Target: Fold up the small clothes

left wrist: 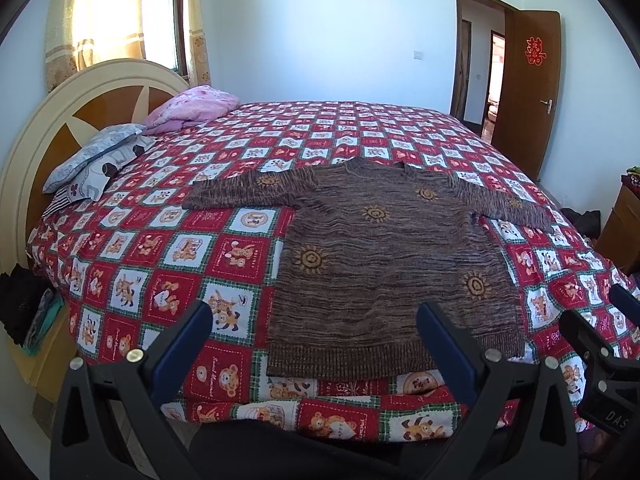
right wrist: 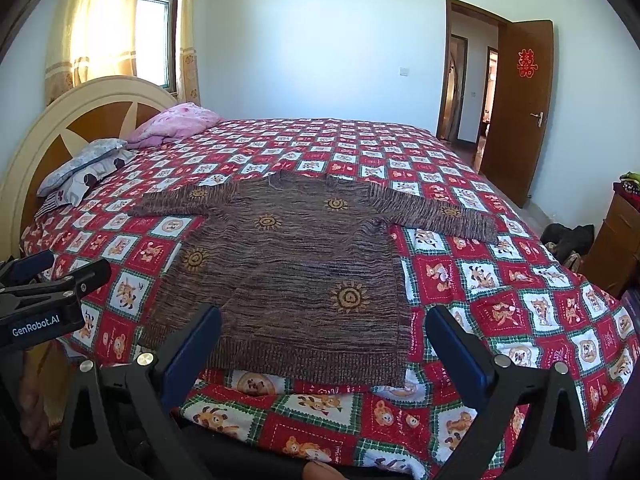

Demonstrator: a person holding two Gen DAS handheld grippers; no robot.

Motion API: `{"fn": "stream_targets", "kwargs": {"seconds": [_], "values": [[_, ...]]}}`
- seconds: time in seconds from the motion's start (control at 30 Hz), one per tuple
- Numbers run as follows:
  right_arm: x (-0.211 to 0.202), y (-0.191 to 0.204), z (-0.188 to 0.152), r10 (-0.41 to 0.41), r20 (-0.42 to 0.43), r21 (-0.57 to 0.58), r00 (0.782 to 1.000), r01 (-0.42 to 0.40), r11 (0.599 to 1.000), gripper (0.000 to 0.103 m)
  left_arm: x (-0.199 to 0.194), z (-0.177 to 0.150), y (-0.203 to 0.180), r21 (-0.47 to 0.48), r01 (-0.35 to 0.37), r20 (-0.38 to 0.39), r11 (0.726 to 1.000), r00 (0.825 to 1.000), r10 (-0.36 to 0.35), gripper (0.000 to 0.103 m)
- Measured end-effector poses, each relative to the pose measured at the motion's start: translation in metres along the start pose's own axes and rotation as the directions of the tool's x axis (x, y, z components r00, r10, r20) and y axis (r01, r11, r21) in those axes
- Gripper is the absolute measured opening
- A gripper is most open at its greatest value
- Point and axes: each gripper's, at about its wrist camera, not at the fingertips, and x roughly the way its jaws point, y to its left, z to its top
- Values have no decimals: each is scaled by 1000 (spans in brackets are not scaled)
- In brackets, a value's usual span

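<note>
A small brown knitted sweater [left wrist: 384, 256] with yellow sun motifs lies flat on the bed, sleeves spread to both sides, hem toward me. It also shows in the right wrist view [right wrist: 296, 268]. My left gripper [left wrist: 316, 316] is open and empty, held above the hem's near left part. My right gripper [right wrist: 324, 320] is open and empty, held above the hem near the bed's front edge. The right gripper shows at the right edge of the left wrist view [left wrist: 600, 344], and the left gripper at the left edge of the right wrist view [right wrist: 48, 292].
The bed has a red checked bear-print cover [left wrist: 168, 264]. Grey and pink pillows [left wrist: 100, 156] lie by the round headboard [left wrist: 44, 136] on the left. An open brown door [left wrist: 524, 92] stands at the back right. A wooden cabinet [right wrist: 616, 240] is at the right.
</note>
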Motion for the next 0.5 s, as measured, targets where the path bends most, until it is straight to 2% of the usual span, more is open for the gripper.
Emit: {"fn": "stream_targets", "kwargs": {"seconds": [0.3,0.5], "values": [[39,-10,-5,18,-48,5,999,-18,1000,102,34,9,-1,52,-11,-43,999,999,13,103],[68,-22,-8,51,-101,7,994,-51,999,102,63,17,3,38,41,-82,998,996,-37,103]]}}
